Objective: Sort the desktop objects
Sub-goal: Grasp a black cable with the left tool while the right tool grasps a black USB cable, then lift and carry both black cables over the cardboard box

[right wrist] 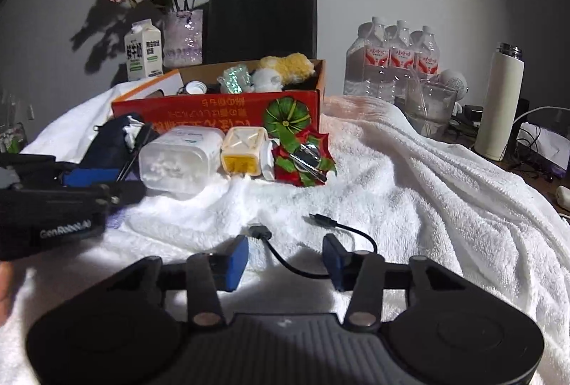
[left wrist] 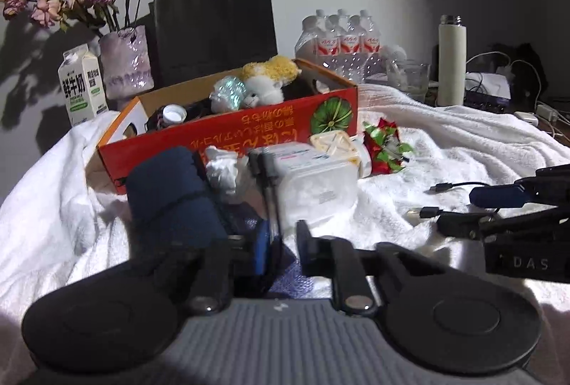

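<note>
The left gripper [left wrist: 281, 242] has its fingers closed on a thin dark pen [left wrist: 268, 185] that stands up between the pads, close to a clear plastic tub [left wrist: 317, 185] and a navy roll [left wrist: 171, 196]. "GenRobot" can just be made out on its body in the right wrist view, blurred. The right gripper [right wrist: 286, 258], marked "DAS", has its fingers part open around a black USB cable [right wrist: 285, 256] lying on the white towel [right wrist: 409, 178]; the pads do not press it. Behind stands a red box [right wrist: 221, 114] with upside-down yellow characters and a green pumpkin picture, holding a plush toy [right wrist: 281, 69]. A milk carton [left wrist: 81, 83] reads "鲜牛奶". The water bottles [right wrist: 395, 57] have red labels, unreadable.
</note>
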{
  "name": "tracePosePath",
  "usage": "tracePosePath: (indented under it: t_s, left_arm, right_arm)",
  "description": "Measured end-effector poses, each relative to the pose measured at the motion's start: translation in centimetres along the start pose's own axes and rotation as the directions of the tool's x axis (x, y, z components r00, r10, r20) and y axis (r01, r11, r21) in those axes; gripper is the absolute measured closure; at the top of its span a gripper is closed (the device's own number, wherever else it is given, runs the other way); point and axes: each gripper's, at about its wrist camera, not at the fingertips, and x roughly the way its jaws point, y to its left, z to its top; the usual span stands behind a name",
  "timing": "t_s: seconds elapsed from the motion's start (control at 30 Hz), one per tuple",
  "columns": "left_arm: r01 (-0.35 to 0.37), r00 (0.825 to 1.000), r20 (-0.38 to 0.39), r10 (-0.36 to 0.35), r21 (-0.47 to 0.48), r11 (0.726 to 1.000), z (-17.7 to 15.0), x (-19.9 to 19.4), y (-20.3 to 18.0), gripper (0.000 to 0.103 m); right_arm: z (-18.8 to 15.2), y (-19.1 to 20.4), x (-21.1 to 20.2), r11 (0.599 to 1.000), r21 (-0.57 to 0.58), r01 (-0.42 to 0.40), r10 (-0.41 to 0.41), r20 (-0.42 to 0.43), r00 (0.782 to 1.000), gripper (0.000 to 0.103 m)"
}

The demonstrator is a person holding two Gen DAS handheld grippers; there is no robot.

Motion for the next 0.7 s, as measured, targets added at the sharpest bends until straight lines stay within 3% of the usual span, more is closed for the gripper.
tracePosePath:
  t_s: [0.07,0.13,0.17,0.4,0.7]
  left_arm:
    - [-0.004,1.0,-0.005,0.004,-0.015,1.0,0.0,0.0,0.3,0.097]
    - [-0.008,1.0,0.01,0.008,-0.044,0.999,0.1,-0.7,0.6,0.099]
    - [-0.001,1.0,0.021,0.002,-0.052,0.999,0.2,-1.2,0.8,0.099]
    - [0.035,0.993,0.113,-0.019,-0.137,0.99,0.9,-7.2,1.9,0.1]
    - [0.084,0.97,0.241,-0.032,-0.207,0.975,0.9,-16.1,2.6,0.1]
  right_arm:
    - [-0.1,0.2,0.2,1.0,-0.019,0.002,-0.002,-0.011,1.0,0.085]
    - [-0.1,0.5,0.0,0.999,-0.038,0.007,-0.007,-0.011,1.0,0.091]
    - [-0.1,0.6,-0.3,0.999,-0.048,0.011,-0.012,-0.009,1.0,0.099]
    - [0.6,0.7,-4.8,1.0,0.013,-0.005,0.004,0.081,0.997,0.101]
    - [0.9,1.3,-11.3,0.993,0.066,-0.099,0.083,0.209,0.974,0.102]
